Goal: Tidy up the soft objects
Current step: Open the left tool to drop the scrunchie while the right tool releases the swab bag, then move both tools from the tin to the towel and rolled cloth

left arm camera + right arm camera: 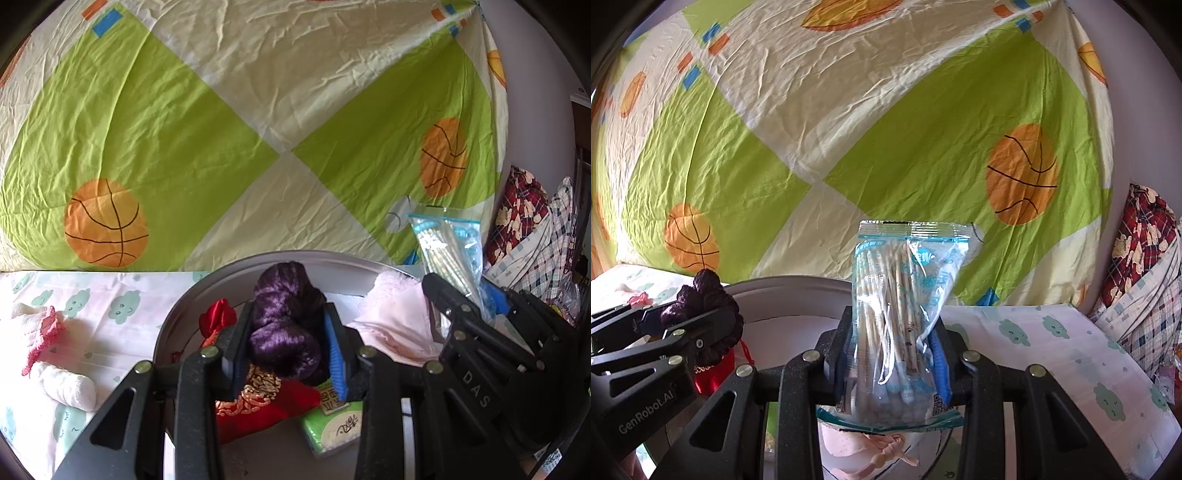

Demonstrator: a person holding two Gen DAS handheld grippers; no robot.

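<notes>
- Purple, glossy knitted yarn scrunchie (pixel 286 325) sits pinched between the blue-padded jaws of the left gripper (pixel 290 347), held above the round grey metal basin (pixel 184 306).
- Clear crinkly plastic packet of cotton swabs (pixel 905 317) stands upright in the right gripper (pixel 894 350), clamped on it, at about 3 o'clock from the scrunchie.
- Inside the basin, under the left tongs: a red satin pouch with gold embroidery (pixel 266 402), a green tissue pack (pixel 332 417) at 5 o'clock, and pale pink cloth (pixel 399 325) at 3 o'clock.
- Out on the cloud-print sheet (pixel 110 302), at 9 o'clock, a white-and-pink knitted sock (pixel 48 347) lies outside the basin.
- Both items look mid-delivery; next, I'd guess, lower each over a bare patch and loosen the jaws.
</notes>
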